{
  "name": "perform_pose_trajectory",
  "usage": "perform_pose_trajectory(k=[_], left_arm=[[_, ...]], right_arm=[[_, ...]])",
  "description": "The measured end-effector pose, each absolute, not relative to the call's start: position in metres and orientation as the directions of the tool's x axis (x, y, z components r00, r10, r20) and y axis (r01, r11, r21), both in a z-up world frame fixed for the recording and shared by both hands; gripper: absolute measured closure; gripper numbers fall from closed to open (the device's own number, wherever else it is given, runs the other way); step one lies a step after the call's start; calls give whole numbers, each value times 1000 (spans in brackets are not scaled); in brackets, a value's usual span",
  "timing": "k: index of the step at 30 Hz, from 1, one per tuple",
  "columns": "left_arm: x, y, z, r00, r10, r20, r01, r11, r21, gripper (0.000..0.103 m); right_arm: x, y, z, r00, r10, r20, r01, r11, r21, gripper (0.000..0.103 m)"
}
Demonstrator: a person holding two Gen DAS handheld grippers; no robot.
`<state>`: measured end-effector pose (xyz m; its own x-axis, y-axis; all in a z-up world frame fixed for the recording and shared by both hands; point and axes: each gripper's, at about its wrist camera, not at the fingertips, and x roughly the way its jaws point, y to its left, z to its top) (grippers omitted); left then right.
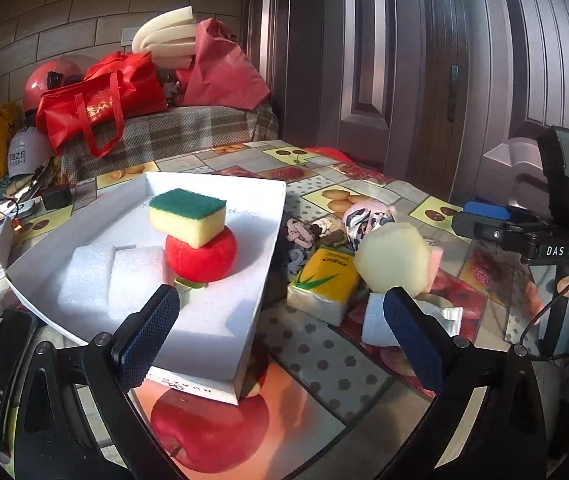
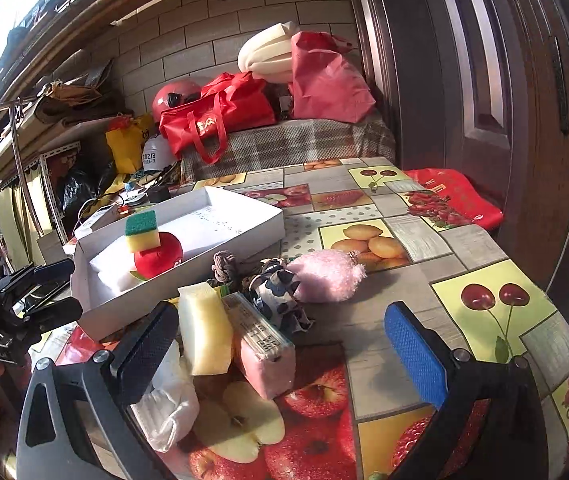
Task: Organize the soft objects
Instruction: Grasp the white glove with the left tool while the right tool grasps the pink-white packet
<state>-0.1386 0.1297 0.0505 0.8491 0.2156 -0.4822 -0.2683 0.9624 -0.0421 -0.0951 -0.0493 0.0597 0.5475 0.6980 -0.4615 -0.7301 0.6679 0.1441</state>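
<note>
The left gripper [image 1: 280, 316] is hovering with its jaws spread wide and nothing between them, aimed over the near corner of the white box [image 1: 220, 332], which is sitting on the fruit-patterned table [image 1: 324, 364] and holding two white foam blocks [image 1: 112, 276] beside a red plush ball [image 1: 201, 258] with a green-and-yellow sponge [image 1: 188, 216] resting on top. The right gripper [image 2: 280, 340] is likewise standing released and empty — its left finger is sitting just beside a pale foam wedge [image 2: 204, 328], a pink tissue pack [image 2: 264, 352] and a white cloth [image 2: 168, 404] (all outside the box), while a pink fluffy toy [image 2: 326, 276] and a patterned fabric piece [image 2: 280, 300] are lying farther out on the table.
</note>
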Motion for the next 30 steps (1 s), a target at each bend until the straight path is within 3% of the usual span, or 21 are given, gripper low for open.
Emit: perform_pose_trajectory(k=[4,6,9,13,15,16,17,18,24,30], left_arm=[[-111,93,41,810,41,-585,-89,995,-54,0],[-95,80,35,773,-13,-635,-30,998,-57,1],[-78,72,28,734,-17,-679,-21,999,-48,1],[-62,75,26,721,-31,-693,-30,997,-76,1],[-54,76,20,701,-41,-712,-31,996,-89,1],[-49,77,17,684,-41,-728,-37,995,-90,4],[-46,78,14,669,-43,-742,-40,995,-94,21],[-46,79,13,664,-55,-746,-37,994,-106,24],[-65,80,28,739,-39,-672,-46,993,-108,29],[-102,85,50,855,45,-517,-109,990,-94,29]], right_arm=[[-81,-55,53,466,711,-527,-759,627,175,3],[-79,-49,47,423,712,-560,-781,600,173,20],[-78,-31,35,379,674,-634,-809,574,125,37],[-79,-11,27,338,654,-677,-840,534,95,45],[-80,-5,23,313,650,-692,-857,508,90,67],[-81,-3,22,309,648,-696,-861,501,84,68],[-82,-2,22,307,653,-693,-866,493,82,73],[-84,-3,23,306,658,-688,-870,487,79,76],[-78,-31,37,419,692,-587,-804,584,115,77],[-80,-56,56,567,679,-466,-725,681,109,77]])
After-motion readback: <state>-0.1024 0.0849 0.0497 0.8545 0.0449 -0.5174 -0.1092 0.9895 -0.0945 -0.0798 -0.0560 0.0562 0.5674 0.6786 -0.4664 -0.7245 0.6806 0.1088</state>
